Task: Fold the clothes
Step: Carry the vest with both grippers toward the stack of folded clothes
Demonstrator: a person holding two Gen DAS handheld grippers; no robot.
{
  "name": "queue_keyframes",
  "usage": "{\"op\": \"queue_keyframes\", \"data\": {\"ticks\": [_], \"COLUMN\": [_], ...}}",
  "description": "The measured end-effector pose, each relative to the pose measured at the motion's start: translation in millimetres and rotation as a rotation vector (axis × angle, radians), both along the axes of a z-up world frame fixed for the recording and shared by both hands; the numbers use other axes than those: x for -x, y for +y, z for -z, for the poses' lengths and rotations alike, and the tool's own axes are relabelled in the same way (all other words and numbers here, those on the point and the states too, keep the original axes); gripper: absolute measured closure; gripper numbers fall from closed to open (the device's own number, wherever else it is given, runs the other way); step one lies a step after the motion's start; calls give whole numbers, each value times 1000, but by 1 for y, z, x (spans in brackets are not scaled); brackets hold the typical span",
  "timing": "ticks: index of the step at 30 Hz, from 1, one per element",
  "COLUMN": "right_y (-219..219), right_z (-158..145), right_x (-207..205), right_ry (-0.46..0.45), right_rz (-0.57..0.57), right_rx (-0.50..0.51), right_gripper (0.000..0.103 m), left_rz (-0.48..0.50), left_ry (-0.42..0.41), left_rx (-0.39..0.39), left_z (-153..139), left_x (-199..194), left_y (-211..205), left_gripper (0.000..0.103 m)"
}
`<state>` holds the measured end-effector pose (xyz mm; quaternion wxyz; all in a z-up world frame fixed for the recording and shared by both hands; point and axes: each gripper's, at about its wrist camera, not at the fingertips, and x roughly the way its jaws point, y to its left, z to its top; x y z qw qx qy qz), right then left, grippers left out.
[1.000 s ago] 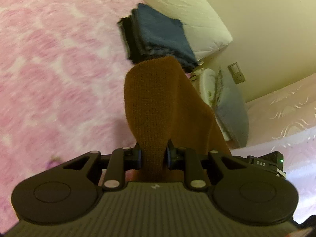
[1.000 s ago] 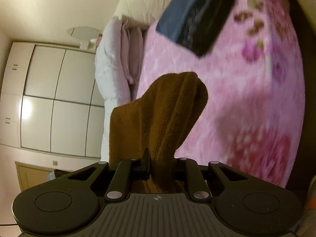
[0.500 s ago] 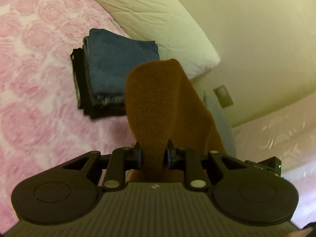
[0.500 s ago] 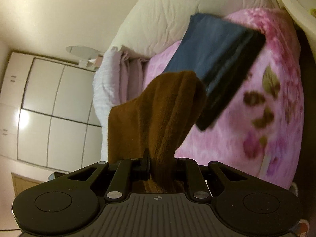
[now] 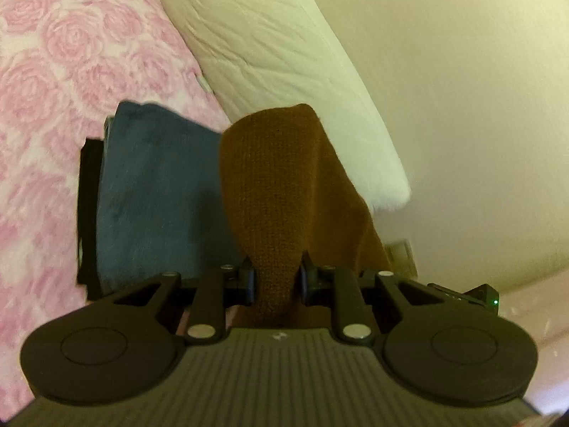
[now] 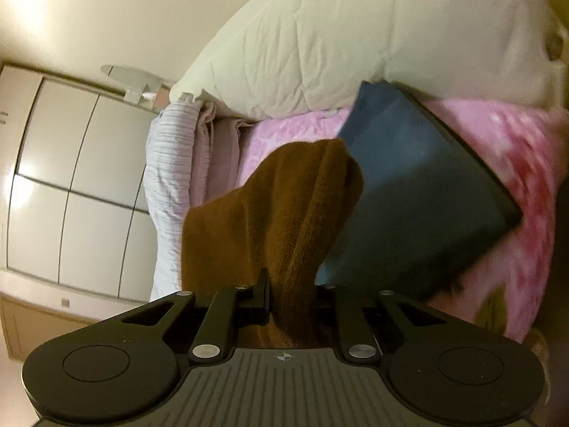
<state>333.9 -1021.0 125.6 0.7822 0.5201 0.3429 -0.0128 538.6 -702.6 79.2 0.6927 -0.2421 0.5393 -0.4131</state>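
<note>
A brown knitted garment (image 5: 281, 192) rises from between the jaws of my left gripper (image 5: 276, 279), which is shut on it. The same brown garment (image 6: 281, 213) is pinched in my right gripper (image 6: 290, 299), also shut on it, and it drapes off to the left there. A folded pile of dark blue clothes (image 5: 156, 192) with a black piece underneath lies on the pink rose-patterned bedspread (image 5: 53, 71), just left of and below the held garment. In the right wrist view the blue pile (image 6: 416, 192) lies right of the garment.
A large cream quilted pillow (image 5: 284, 53) lies behind the pile against the pale wall; the pillow (image 6: 355, 35) fills the top of the right wrist view. Folded white and pink bedding (image 6: 185, 163) and a white wardrobe (image 6: 64, 178) stand at the left there. A wall socket (image 5: 402, 256) shows low right.
Both grippers have carried the brown garment across the bed toward the blue pile and pillow. The pile has grown larger and now sits right beside the garment in both views.
</note>
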Motion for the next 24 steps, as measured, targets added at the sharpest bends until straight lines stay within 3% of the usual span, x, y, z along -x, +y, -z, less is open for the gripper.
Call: {"op": "queue_keyframes", "data": {"ticks": [6,10,16,17,19,21,23,24], "right_y": [-50,-69,-83,-85,-88,-94,-100,-104], "right_z": [21,34,77,89,111,123,125,125], "right_x": [-69,-90,-109,-111,-109,-102,-93,-89], "right_ry": [-1,21,118,145,194,177,164,156], "right_rz": [-111,-143,-162,-157,-140,-121,-94,-80], "right_rx": [11,-11,-25,-28,-34,-77,-87,-83], "right_gripper": [89,89,88,81,78,69,37,31], "left_rz": [-124,-145,-179,-186,-195,-204,-226,-238], "left_ry": [13,23,67,70,74,76,64,57], "left_rx": [0,-27,-165,-192,-221,-214,-223,-230], "left_z": [17,21,51,56,62,63,56,52], "left_x": [-24,-33,-45,-45,-45,-43,-35,-30], "left_y": [-31,-46,-58,-58,-57,-53,-41,-35], "left_gripper": [85,85,78,77,73,71,71,71]}}
